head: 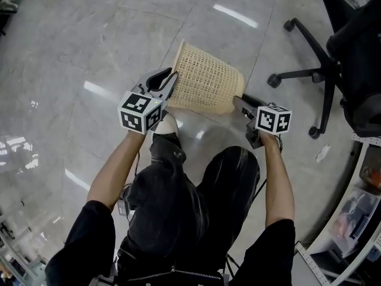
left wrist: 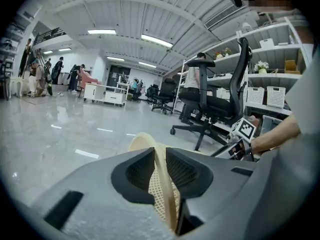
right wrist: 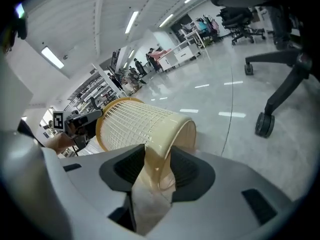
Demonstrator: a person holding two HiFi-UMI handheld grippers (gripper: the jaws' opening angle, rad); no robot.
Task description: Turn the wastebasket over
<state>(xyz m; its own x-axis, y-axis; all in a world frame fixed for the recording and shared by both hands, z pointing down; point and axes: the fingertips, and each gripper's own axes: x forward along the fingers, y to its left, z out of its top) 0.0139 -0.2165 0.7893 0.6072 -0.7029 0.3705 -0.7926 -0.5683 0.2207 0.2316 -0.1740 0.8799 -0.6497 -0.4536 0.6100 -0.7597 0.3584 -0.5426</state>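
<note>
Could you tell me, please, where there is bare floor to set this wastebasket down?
The wide bare floor beyond and left of the wastebasket is free. To its right it is crowded: the office chair with its wheeled base, then shelving. Nearer, the person's legs fill the space.

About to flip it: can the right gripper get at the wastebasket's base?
Likely yes. The wastebasket lies on its side with its base edge between the right gripper's spread jaws, nothing in between. The left gripper grips its rim.
</note>
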